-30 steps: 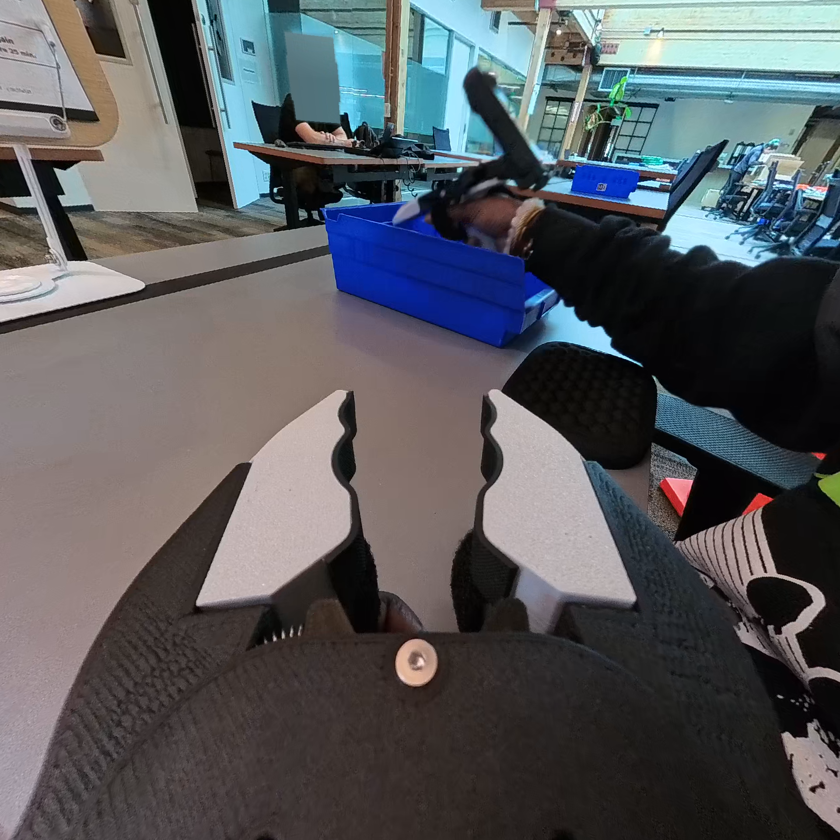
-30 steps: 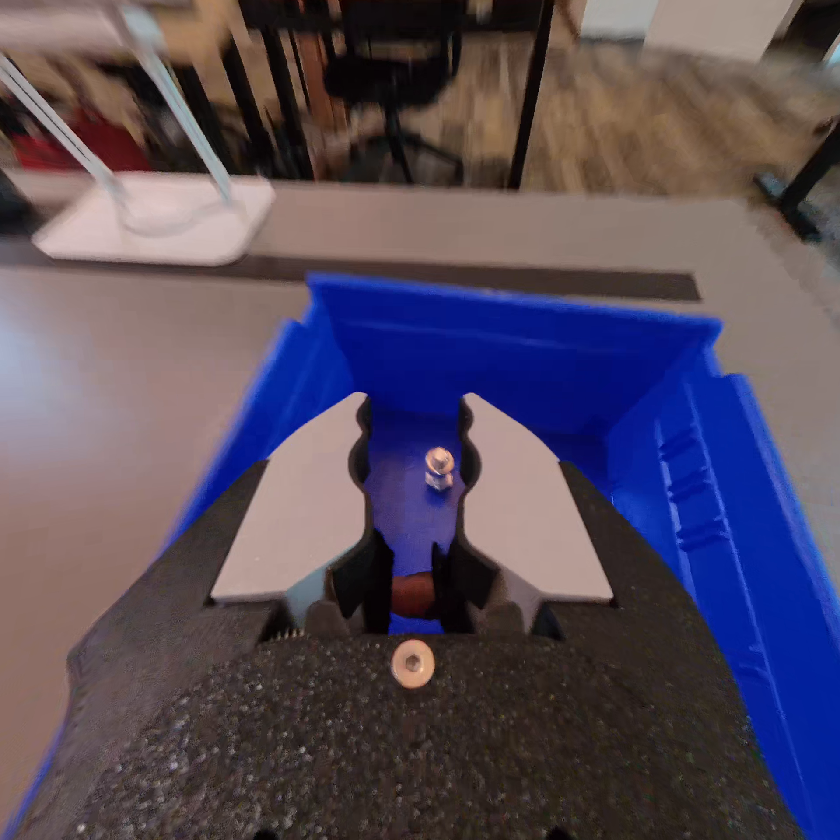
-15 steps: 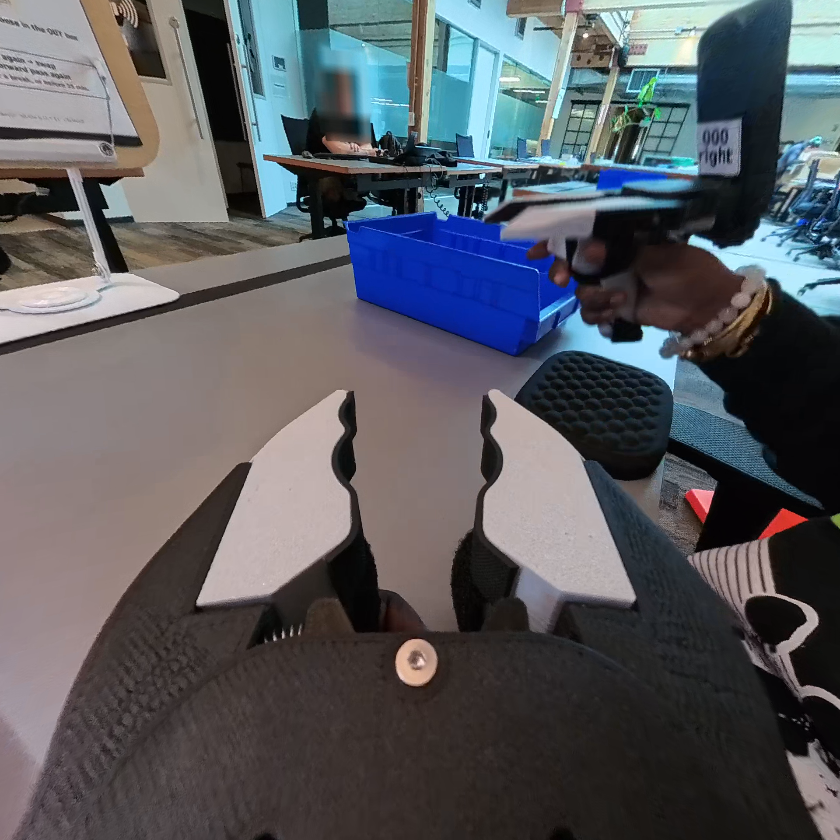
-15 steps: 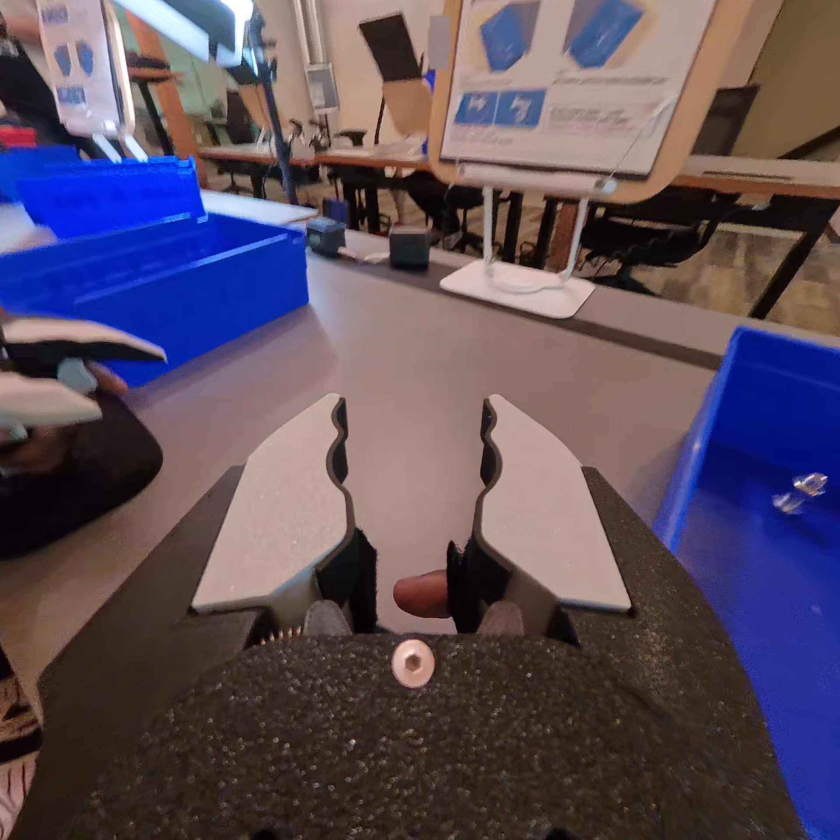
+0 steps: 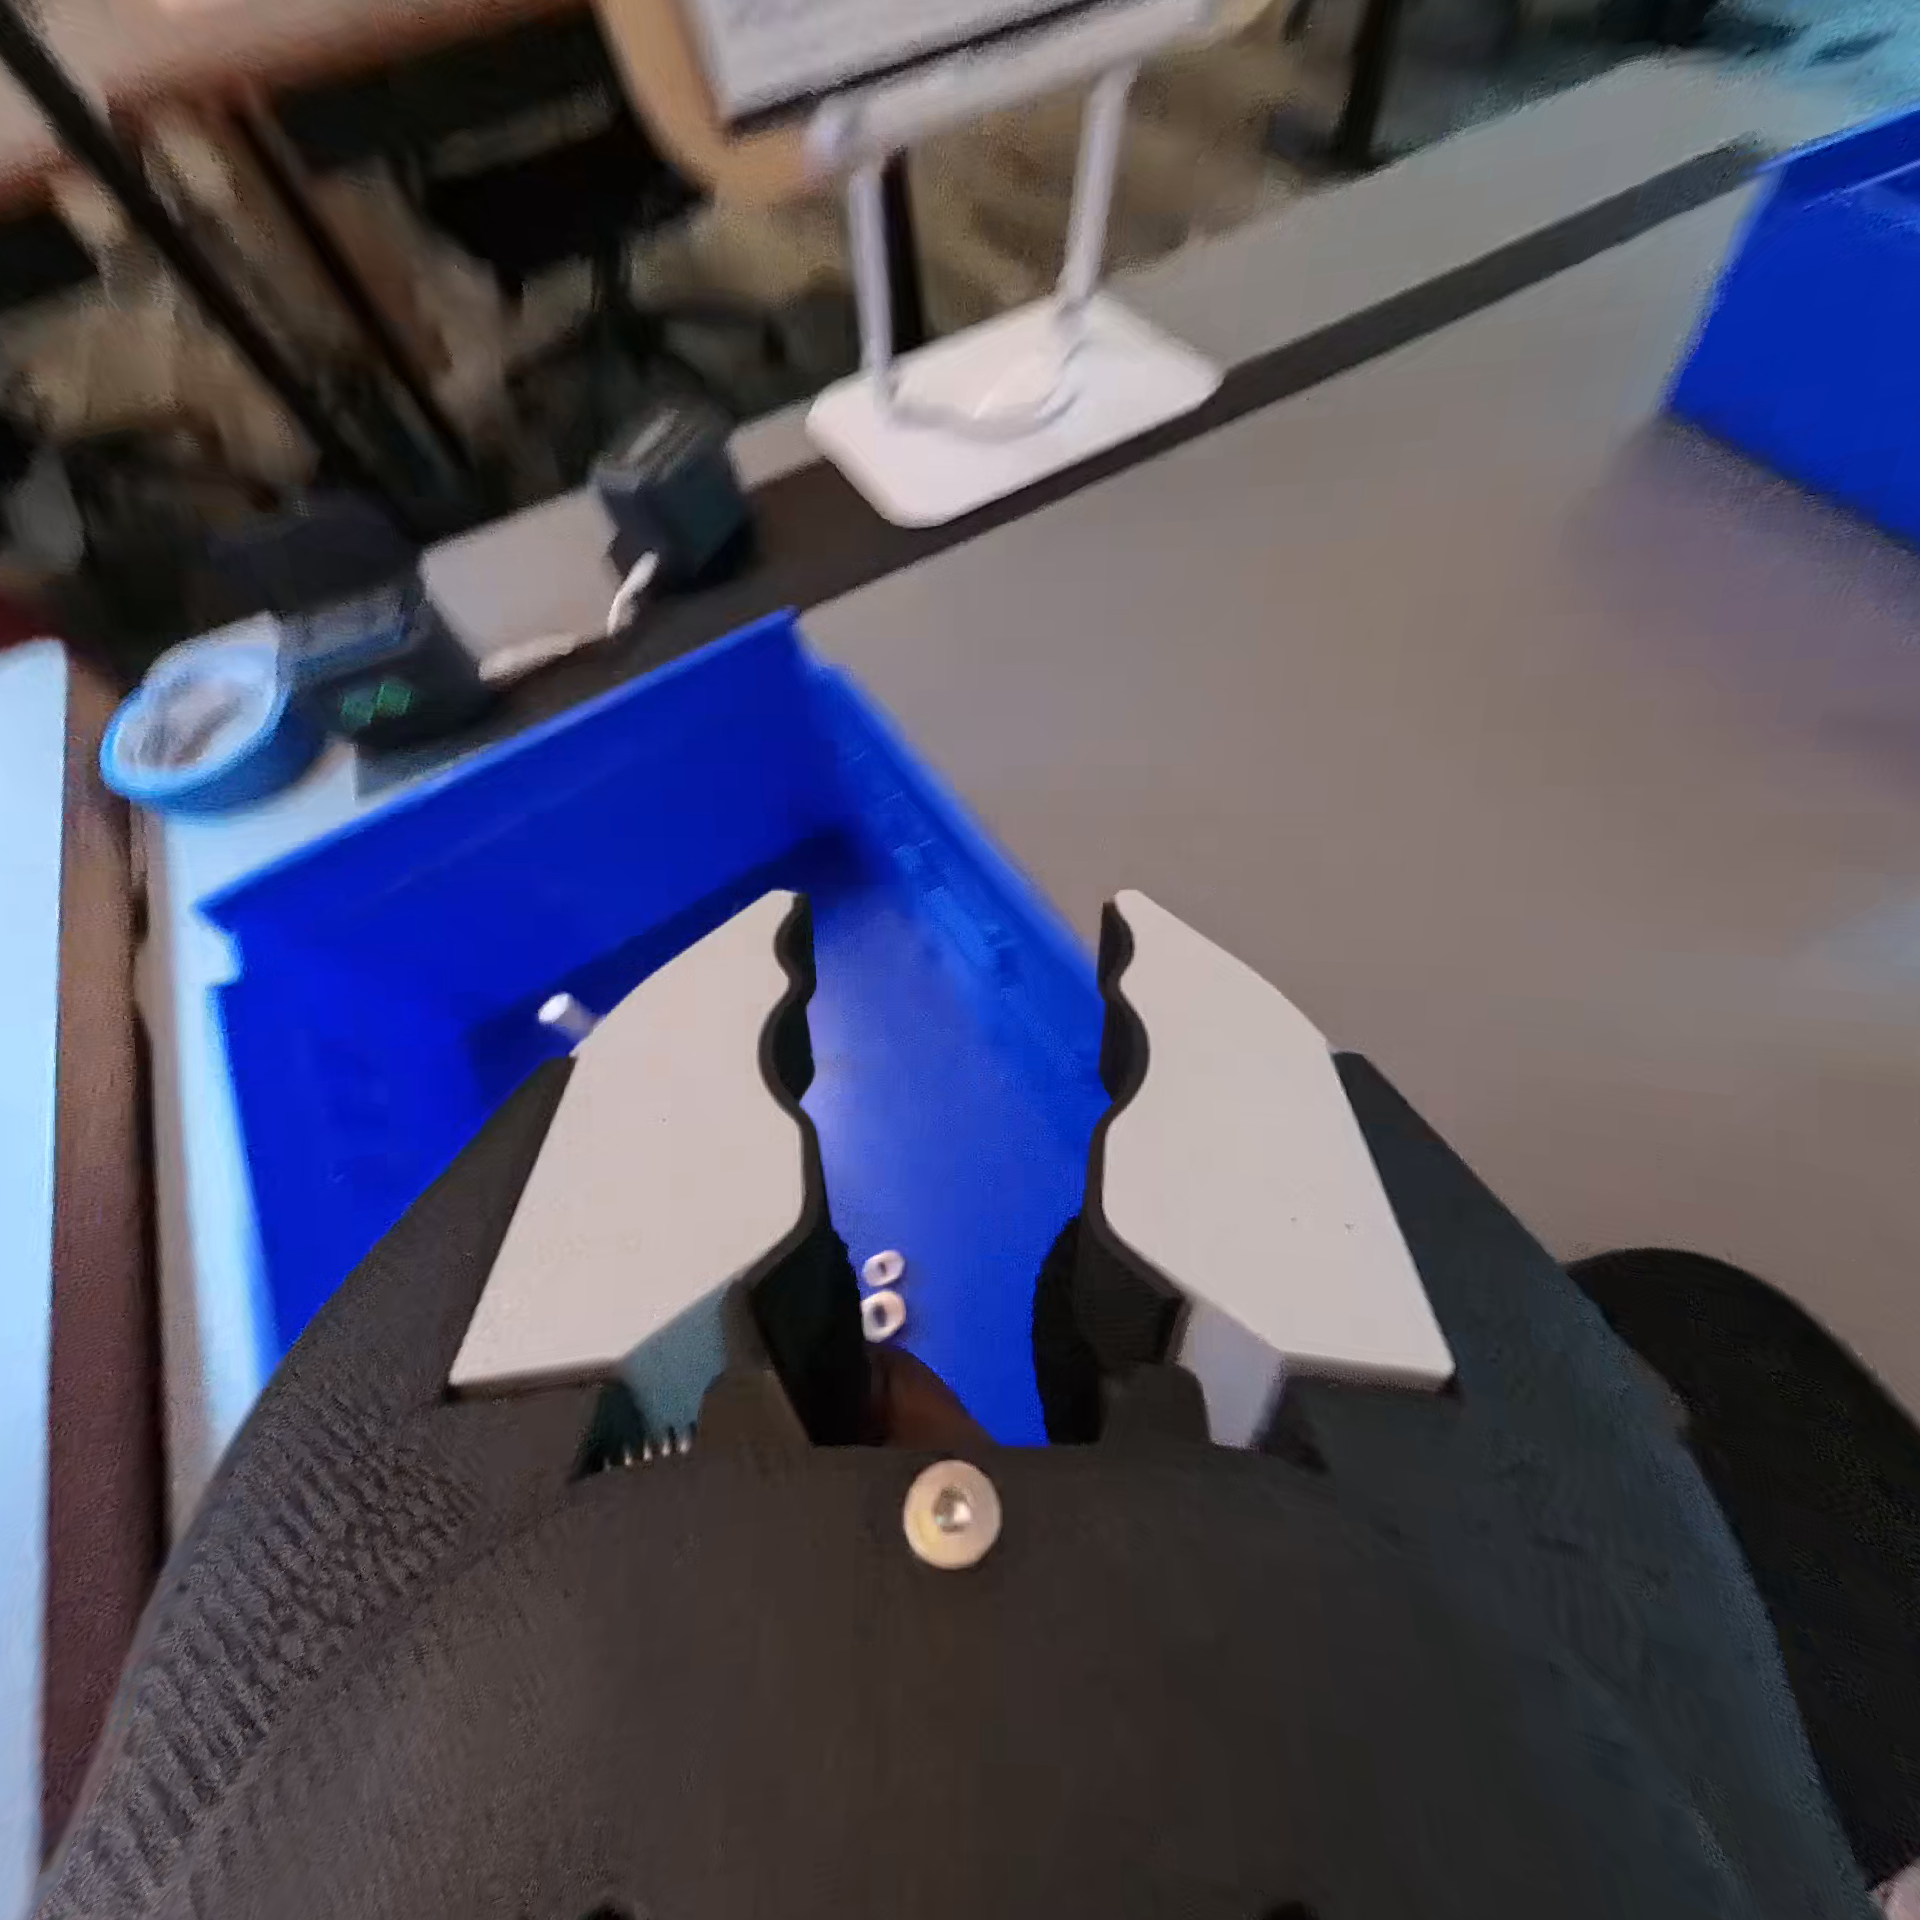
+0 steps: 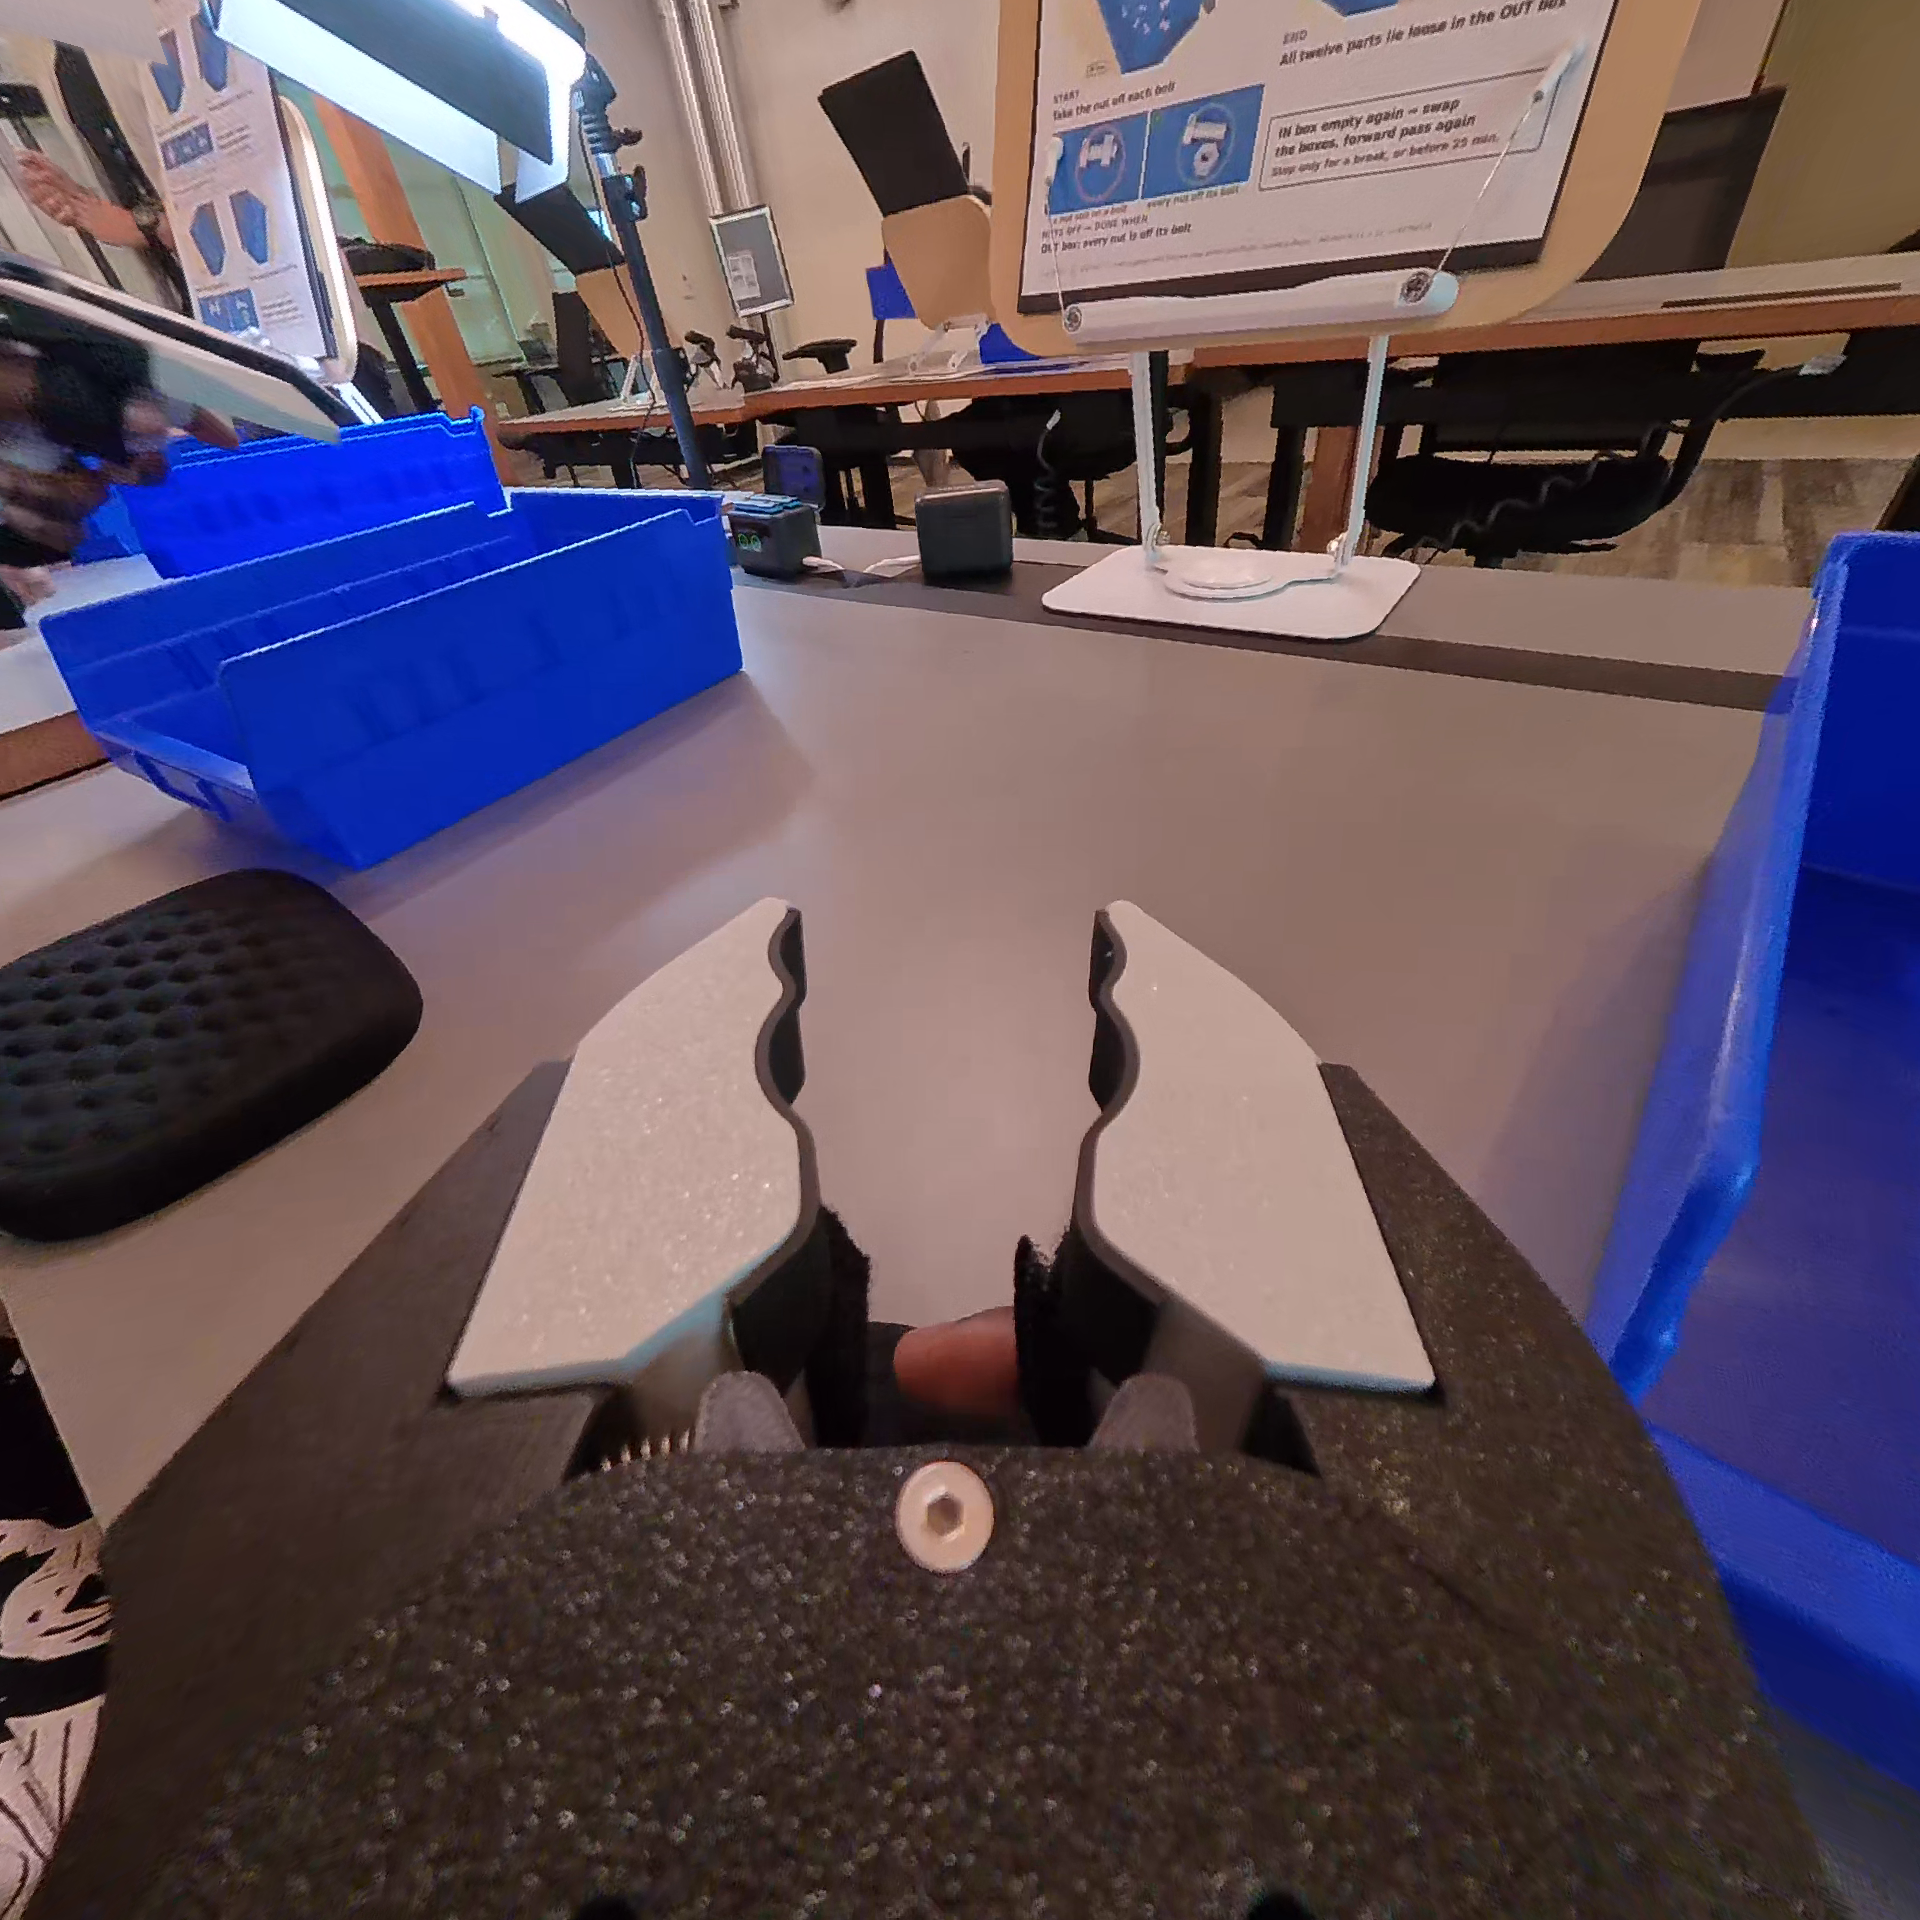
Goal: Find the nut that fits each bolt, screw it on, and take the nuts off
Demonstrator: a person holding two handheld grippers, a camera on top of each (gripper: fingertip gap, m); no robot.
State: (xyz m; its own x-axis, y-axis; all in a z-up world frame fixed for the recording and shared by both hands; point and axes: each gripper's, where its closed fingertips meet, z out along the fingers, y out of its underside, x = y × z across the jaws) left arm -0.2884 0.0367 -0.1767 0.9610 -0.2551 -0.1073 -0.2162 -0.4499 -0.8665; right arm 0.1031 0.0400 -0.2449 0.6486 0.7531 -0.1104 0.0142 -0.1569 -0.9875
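Note:
My left gripper [image 5: 951, 925] is open and empty, hovering over a blue bin [image 5: 582, 831] at the table's left. Two small silver nuts [image 5: 883, 1294] lie on the bin floor between the fingers, near their base. A silver bolt end [image 5: 561, 1010] shows by the bin's far wall, partly hidden by the left finger. My right gripper [image 6: 945, 935] is open and empty, low over the bare grey table [image 6: 1195, 831]. The same left bin [image 6: 416, 665] shows in the right wrist view at far left. A second blue bin [image 6: 1766, 1039] stands close on the right.
A black padded rest [image 6: 177, 1039] lies at the table's near left. A white sign stand [image 6: 1236, 587] and small black devices [image 6: 961, 530] stand at the table's back edge. A blue tape roll [image 5: 197, 738] lies behind the left bin. There is about 40 cm between the tips of the two grippers.
My left gripper swung left and tipped down over the left bin. My right gripper left the right bin and came level over the table's middle, jaws wider.

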